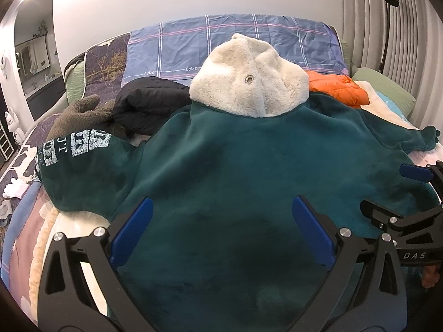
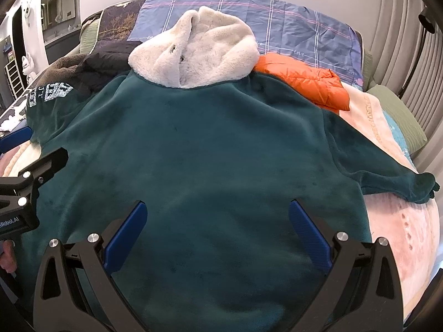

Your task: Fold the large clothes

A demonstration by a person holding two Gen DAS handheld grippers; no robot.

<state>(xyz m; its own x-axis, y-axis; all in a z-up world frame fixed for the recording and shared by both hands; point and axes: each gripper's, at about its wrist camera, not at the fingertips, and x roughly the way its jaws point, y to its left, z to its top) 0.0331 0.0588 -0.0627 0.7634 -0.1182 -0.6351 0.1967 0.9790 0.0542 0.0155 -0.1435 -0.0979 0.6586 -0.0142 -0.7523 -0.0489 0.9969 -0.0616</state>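
Note:
A large dark green fleece hoodie [image 1: 221, 166] [image 2: 199, 152] lies spread flat on the bed, back up, its cream fluffy hood [image 1: 249, 80] [image 2: 193, 52] pointing away. The left sleeve with white lettering [image 1: 80, 146] [image 2: 47, 94] is bent across at the left. Its right sleeve [image 2: 401, 182] stretches out to the right. My left gripper [image 1: 221, 215] hovers open over the lower back of the hoodie, holding nothing. My right gripper [image 2: 217, 218] is open too, above the same area slightly to the right. Each gripper shows at the edge of the other's view.
An orange puffer jacket [image 2: 304, 83], a black jacket [image 1: 146, 105] and a brown fleece item [image 1: 80, 116] lie beyond the hoodie. A blue checked pillow cover [image 1: 221, 44] stands against the wall. A pink blanket [image 2: 401, 235] covers the bed at right. A green pillow [image 2: 398, 119] sits by the panelled wall.

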